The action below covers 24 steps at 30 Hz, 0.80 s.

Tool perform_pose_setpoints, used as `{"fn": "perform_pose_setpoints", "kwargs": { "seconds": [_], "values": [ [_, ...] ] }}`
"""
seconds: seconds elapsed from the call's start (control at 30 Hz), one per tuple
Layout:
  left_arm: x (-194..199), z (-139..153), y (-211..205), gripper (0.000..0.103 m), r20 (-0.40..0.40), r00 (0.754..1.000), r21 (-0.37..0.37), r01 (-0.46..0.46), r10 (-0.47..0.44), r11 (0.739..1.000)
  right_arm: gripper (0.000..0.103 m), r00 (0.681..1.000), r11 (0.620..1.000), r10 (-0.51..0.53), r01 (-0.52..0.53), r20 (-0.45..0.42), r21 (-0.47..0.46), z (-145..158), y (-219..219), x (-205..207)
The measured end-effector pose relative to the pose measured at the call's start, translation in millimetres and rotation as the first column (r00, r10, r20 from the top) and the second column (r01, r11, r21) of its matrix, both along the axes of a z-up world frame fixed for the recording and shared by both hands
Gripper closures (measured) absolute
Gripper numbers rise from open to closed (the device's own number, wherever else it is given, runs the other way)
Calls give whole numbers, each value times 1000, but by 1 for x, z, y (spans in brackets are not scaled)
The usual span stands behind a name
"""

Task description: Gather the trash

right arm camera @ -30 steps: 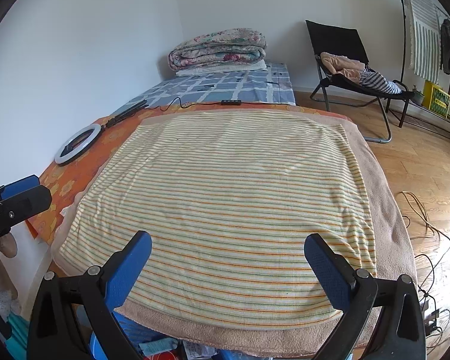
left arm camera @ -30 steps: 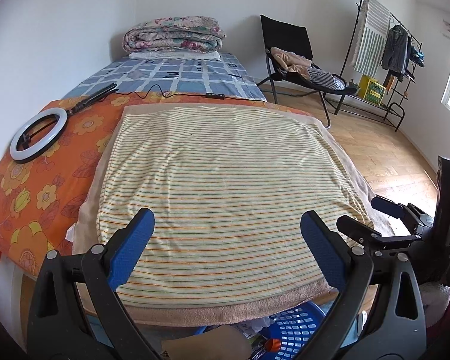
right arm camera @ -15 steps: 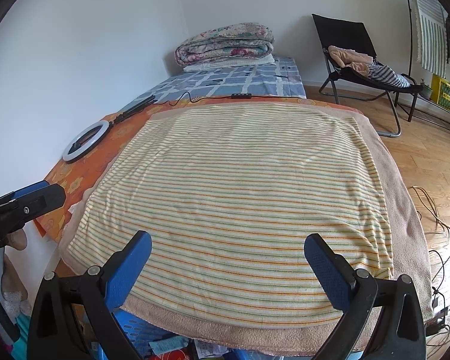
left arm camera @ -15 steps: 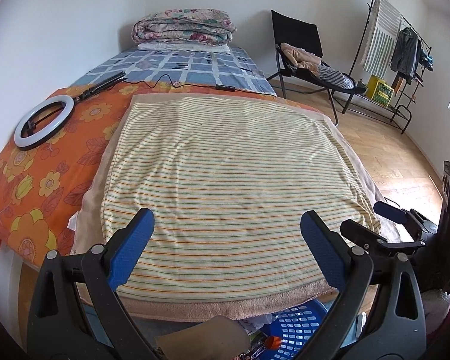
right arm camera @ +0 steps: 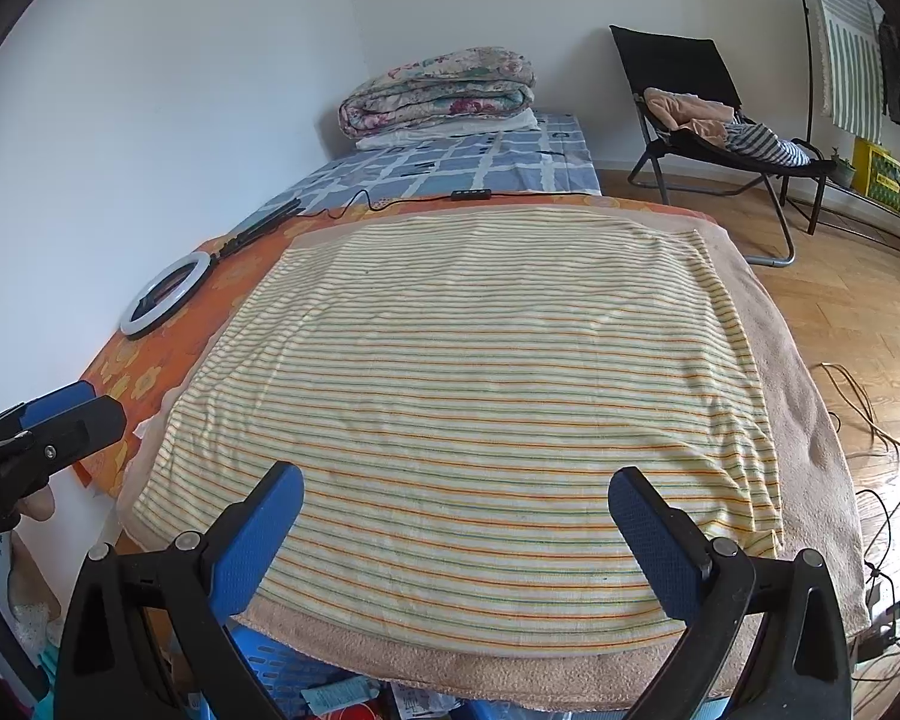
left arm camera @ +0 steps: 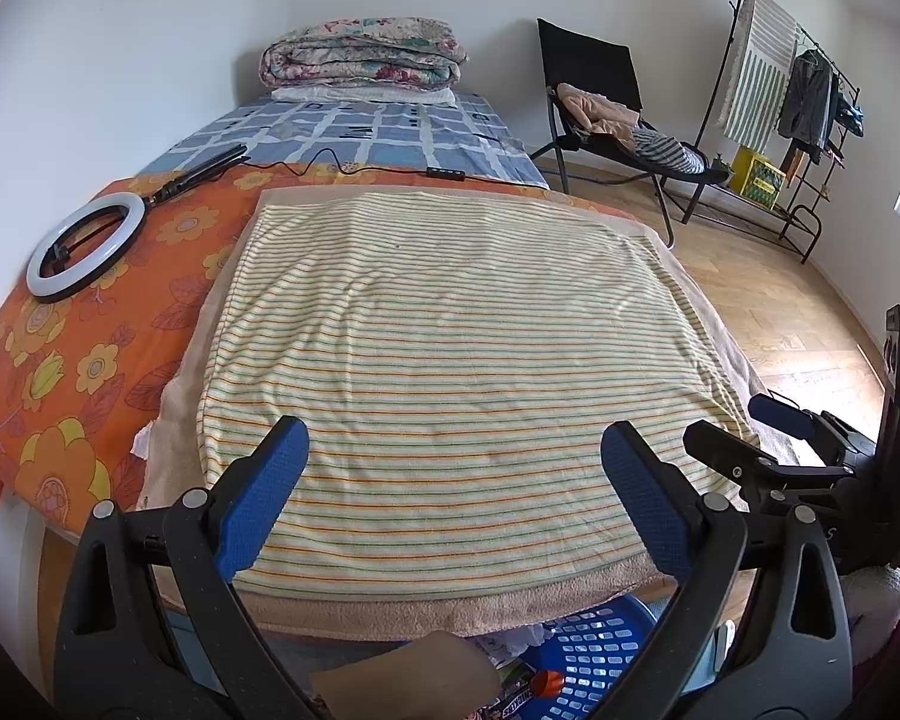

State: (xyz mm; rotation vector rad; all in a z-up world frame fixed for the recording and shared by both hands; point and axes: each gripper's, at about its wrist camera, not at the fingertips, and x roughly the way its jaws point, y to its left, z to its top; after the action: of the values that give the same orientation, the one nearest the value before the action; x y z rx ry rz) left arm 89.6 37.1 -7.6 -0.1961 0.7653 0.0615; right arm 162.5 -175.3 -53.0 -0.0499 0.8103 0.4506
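A blue plastic basket (left arm camera: 594,654) stands on the floor under the near edge of the striped towel (left arm camera: 450,360), with wrappers (left arm camera: 516,699) and a brown paper piece (left arm camera: 402,678) in it. My left gripper (left arm camera: 453,498) hovers open and empty over the towel's near edge. To its right, my right gripper (left arm camera: 744,429) is also open. In the right wrist view the right gripper (right arm camera: 456,534) is open with nothing between its pads, the basket (right arm camera: 270,660) with a wrapper (right arm camera: 336,693) shows below it, and the left gripper (right arm camera: 72,411) is at the far left.
A ring light (left arm camera: 84,246) with its cable lies on the orange flowered cloth (left arm camera: 90,330). A folded quilt (left arm camera: 360,54) sits on the blue checked bed. A black chair (left arm camera: 600,96) and a clothes rack (left arm camera: 798,108) stand on the wooden floor. Cables (right arm camera: 870,420) trail at the right.
Both views have shifted slightly, so the bed and quilt sit further right and lower in the frames. Both grippers stay open and empty.
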Motion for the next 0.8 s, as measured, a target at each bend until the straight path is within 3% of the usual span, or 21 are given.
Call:
{"fn": "perform_pose_setpoints", "kwargs": {
  "seconds": [0.8],
  "values": [
    [1, -3, -5, 3, -15, 1000, 13, 6, -6, 1000, 0, 1000, 1000, -4, 4, -8, 1, -2, -2, 2]
  ]
}}
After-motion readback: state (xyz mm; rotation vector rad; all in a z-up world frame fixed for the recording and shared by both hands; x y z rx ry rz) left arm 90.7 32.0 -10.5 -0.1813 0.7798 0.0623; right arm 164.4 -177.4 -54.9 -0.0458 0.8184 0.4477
